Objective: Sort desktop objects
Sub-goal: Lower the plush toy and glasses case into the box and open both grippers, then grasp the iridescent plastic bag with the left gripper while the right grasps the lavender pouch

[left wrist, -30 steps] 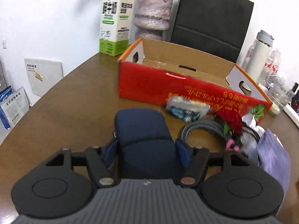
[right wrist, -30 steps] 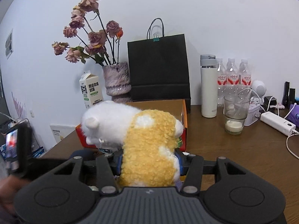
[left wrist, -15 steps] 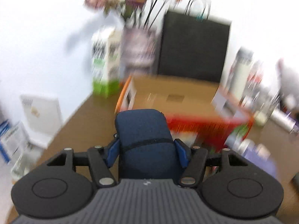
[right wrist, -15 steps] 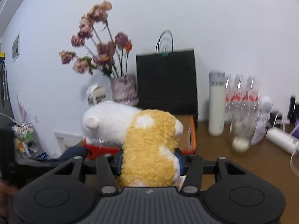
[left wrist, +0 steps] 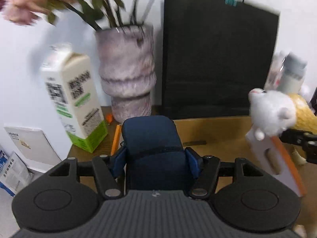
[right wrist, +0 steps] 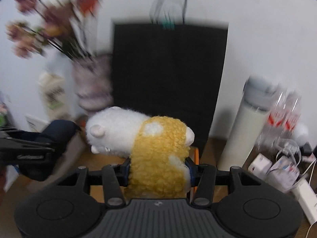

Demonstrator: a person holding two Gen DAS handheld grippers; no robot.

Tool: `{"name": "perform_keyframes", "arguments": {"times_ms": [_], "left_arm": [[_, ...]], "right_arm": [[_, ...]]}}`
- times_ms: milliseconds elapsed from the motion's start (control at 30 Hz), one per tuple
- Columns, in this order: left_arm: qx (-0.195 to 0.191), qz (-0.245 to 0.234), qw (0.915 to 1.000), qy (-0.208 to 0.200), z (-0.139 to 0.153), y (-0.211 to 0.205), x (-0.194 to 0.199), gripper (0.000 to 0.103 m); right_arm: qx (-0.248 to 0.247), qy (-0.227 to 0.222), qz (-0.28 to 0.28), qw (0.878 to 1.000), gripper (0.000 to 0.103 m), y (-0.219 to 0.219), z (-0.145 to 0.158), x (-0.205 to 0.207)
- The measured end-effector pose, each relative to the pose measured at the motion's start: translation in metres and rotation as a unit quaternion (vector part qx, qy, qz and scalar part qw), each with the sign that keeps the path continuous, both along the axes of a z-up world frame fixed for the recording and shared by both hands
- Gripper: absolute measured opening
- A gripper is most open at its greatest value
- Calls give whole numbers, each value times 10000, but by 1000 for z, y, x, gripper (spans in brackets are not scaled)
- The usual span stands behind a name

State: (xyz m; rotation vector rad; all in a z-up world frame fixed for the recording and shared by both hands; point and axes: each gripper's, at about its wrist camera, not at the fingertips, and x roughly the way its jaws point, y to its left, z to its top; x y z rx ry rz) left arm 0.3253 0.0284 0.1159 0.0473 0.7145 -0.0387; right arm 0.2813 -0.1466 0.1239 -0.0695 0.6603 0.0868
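My left gripper is shut on a dark blue case and holds it above the open cardboard box. My right gripper is shut on a white and yellow plush toy and holds it over the same box, whose orange edge shows beside it. The plush toy also shows at the right of the left wrist view. The blue case and left gripper show at the left of the right wrist view.
Behind the box stand a black paper bag, a purple vase with dried flowers and a milk carton. A white flask, water bottles and a power strip with cables are at the right.
Both grippers have risen and moved forward over the box toward the back wall, each still holding its object. The views are blurred from motion.
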Motion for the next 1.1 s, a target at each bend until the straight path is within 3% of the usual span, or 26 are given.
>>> {"name": "perform_keyframes", "arguments": {"times_ms": [167,300,433,567,700,767,867,967,1100], "left_arm": [[429,261,9976,475,-37,-8,40,66],[377,471,9965,572,-53,-9,48,64],[327,404,9974,509,-49,-12,48,70],[245,261,9991,247,-24,-13,39,80],[273,251,9993,109,1,-12,27,88],[304,303,9990,104,9,-10,18,94],[287,390,9987,182,16,-6,5,97],[145,440,9985,299,24,-2,-13,98],[182,454,9987,153,38,-1,-46,102]], "right_arm": [[-212,857,-113,9960,49,11,-52,62],[-661,1048,-20,9923,50,30,-81,76],[-1171,1134,-1,9866,51,43,-104,86],[-984,1110,-149,9888,56,39,-93,86],[-1194,579,-211,9909,77,38,-59,63],[-1150,410,-231,9922,77,34,-42,53],[-728,510,-188,9959,77,23,-22,41],[-316,562,-221,9977,77,12,-10,20],[-174,520,-221,9982,79,13,-2,-12]]}}
